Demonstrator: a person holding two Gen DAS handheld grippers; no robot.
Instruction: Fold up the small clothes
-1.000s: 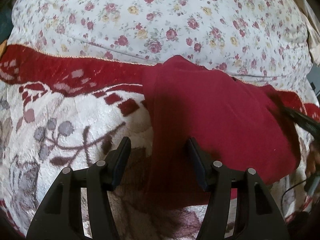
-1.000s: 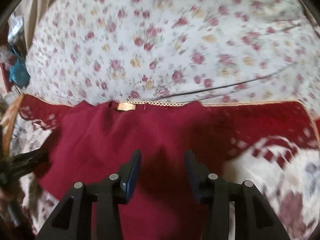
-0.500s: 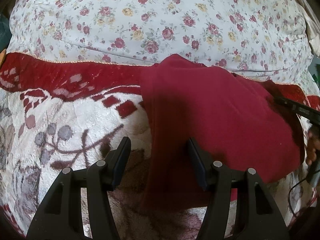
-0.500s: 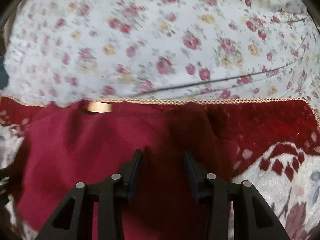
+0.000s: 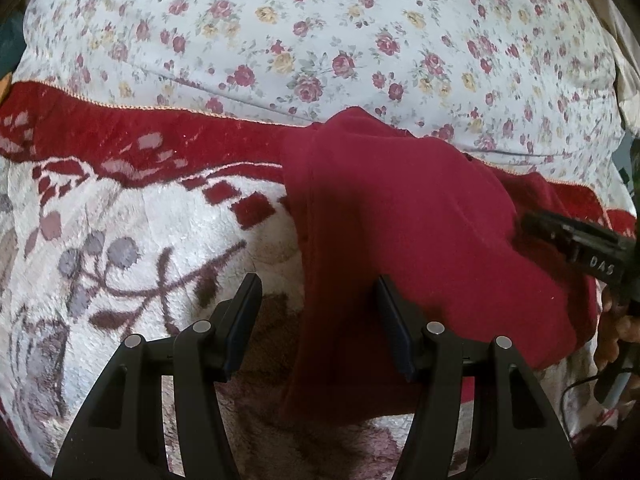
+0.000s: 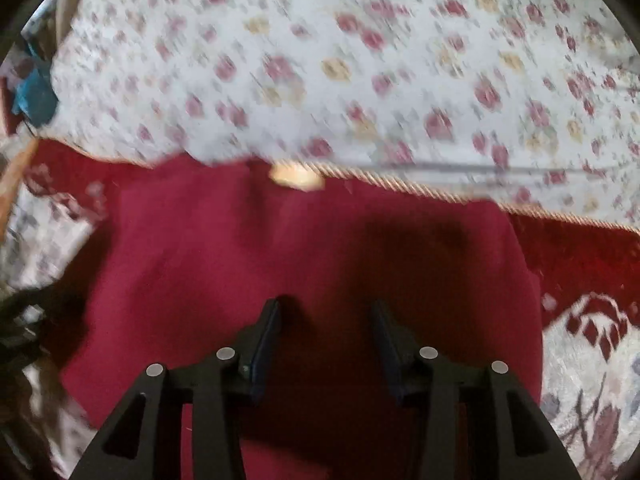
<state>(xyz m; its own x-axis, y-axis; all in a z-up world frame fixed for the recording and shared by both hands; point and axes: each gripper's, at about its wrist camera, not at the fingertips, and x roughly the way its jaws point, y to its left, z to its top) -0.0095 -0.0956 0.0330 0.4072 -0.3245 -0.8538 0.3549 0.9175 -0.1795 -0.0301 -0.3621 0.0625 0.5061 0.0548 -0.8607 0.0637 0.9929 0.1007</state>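
- The garment (image 5: 400,220), a small dark-red top, lies spread on the blanket (image 5: 140,216) with its neck end up against the floral sheet (image 5: 320,32); a pale label (image 6: 297,176) shows at the collar.
- The left gripper (image 5: 318,312) hangs low over the top's left edge, fingers wide apart and holding nothing; one finger is over the blanket, the other over cloth.
- The right gripper (image 6: 324,332) sits over the middle-right of the top, fingers wide too, nothing between them. Its view is smeared, so I'd guess it is moving.
- From the left view the right gripper (image 5: 576,244) reaches in over the far side of the top, close to the cloth.
- Risk, as I judge it: the left fingers straddle the edge, so closing there may pinch blanket pile along with the top and drag both.
- The cloth looks soft and already ridged near the left edge; a grab on one layer only would pull it skew and the fold would come out crooked.
- Red on red near the blanket's border makes the top's edge hard to pick out on the right.
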